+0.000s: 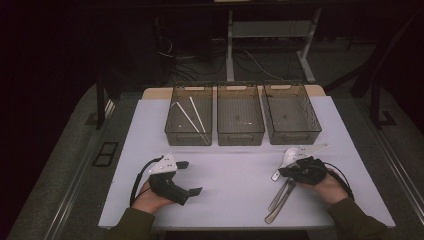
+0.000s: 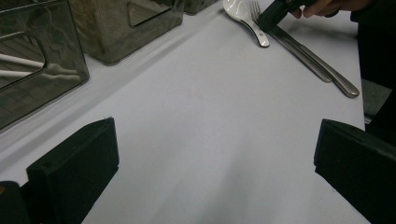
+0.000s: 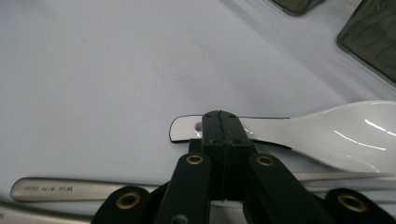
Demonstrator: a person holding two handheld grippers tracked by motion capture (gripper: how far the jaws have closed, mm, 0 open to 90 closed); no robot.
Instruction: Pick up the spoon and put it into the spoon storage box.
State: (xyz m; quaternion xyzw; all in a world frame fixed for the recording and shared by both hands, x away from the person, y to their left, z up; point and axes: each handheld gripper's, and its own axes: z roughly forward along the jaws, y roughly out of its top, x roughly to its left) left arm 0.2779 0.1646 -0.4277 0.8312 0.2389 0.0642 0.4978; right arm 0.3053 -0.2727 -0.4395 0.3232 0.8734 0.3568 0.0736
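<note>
- White ceramic spoon (image 3: 327,135) lay on the table (image 1: 235,175) at the person's right, bowl toward the bins, just beside a steel fork (image 2: 299,46) and a second steel handle (image 3: 56,189).
- Right gripper (image 3: 222,126) was down over the spoon's handle near the hole end; jaws looked pressed together on it, though whether they truly pinched it or only sat on top was hard to tell.
- Left gripper (image 1: 192,177) rested on the table at the left, jaws wide apart, nothing between them.
- Risk: glazed ceramic is slick and the grip sits far from the bowl, so the heavy end could swing down or slip out on lift.
- Risk: fork lay touching or nearly touching the spoon; dragging could take it along.
- Three smoky clear bins (image 1: 242,115) stood in a row at the far side; left one held two white sticks (image 1: 192,116), probably chopsticks.
- Table cover was plain pale, matte, with a faint round mark.
- Room was dark; desk legs and cables on the floor behind.
</note>
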